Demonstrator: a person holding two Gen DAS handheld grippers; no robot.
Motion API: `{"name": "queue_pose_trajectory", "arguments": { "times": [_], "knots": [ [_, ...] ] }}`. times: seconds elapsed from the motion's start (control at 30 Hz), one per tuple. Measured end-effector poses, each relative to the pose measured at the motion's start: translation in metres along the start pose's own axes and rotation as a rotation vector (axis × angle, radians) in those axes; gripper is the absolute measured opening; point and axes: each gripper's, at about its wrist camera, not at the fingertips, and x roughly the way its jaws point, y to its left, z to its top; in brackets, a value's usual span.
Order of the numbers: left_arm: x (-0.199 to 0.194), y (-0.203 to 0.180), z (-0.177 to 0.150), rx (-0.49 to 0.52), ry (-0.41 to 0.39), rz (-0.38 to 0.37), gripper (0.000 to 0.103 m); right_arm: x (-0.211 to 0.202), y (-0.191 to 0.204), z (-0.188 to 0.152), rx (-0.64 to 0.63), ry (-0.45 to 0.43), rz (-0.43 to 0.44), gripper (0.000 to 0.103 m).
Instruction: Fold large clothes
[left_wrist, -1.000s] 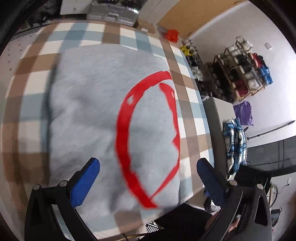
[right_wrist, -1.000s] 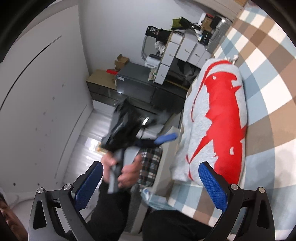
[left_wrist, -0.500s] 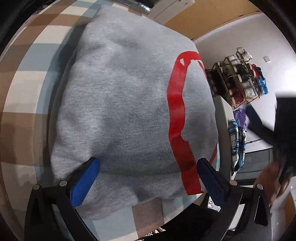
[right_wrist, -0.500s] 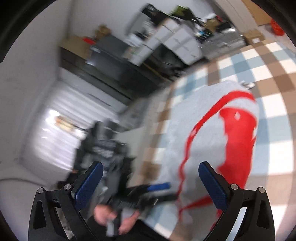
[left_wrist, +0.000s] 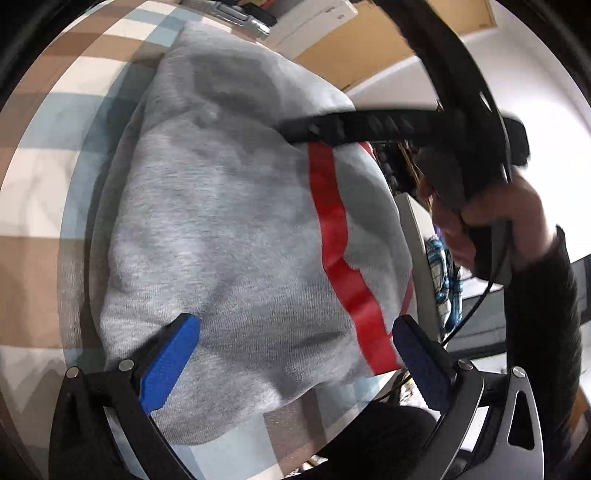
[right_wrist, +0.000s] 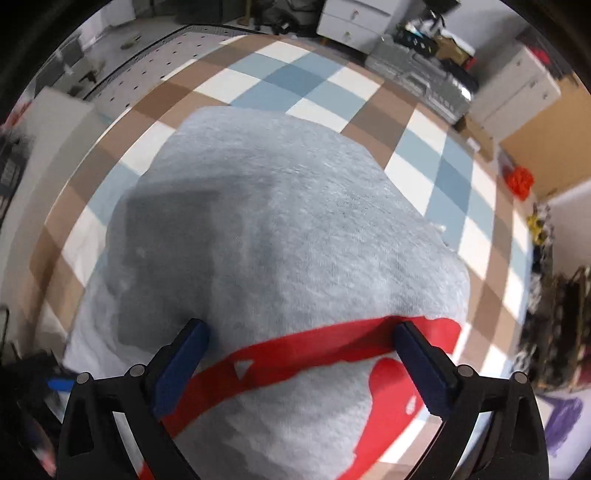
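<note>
A folded grey sweatshirt (left_wrist: 229, 236) with a red print lies in a thick bundle on the checked cloth (left_wrist: 44, 170). My left gripper (left_wrist: 291, 350) hangs open just over its near edge, blue pads wide apart. In the left wrist view, the right gripper's black finger (left_wrist: 369, 127) reaches across the sweatshirt's far side, held by a hand (left_wrist: 491, 229). In the right wrist view, the same sweatshirt (right_wrist: 280, 240) fills the middle, and my right gripper (right_wrist: 299, 354) stands open low over it, pads on either side of the red band (right_wrist: 295, 360). Nothing is gripped.
The checked cloth (right_wrist: 280, 81) in brown, blue and white spreads beyond the sweatshirt. White drawers (right_wrist: 354, 22) and a grey case (right_wrist: 424, 88) stand at the far edge. A plaid garment (left_wrist: 443, 280) lies off the table's right side, near a dark sleeve (left_wrist: 539, 332).
Both grippers came in close over the folded sweatshirt. The right one swung from facing the room to looking down on the bundle, and its finger now crosses the left wrist view.
</note>
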Motion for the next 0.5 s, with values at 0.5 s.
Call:
{"name": "queue_pose_trajectory", "arguments": {
  "times": [0.5],
  "knots": [
    [0.000,0.000,0.012,-0.015,-0.024,0.013,0.102,-0.033,-0.016,0.053,0.159,-0.107,0.106,0.103]
  ]
}}
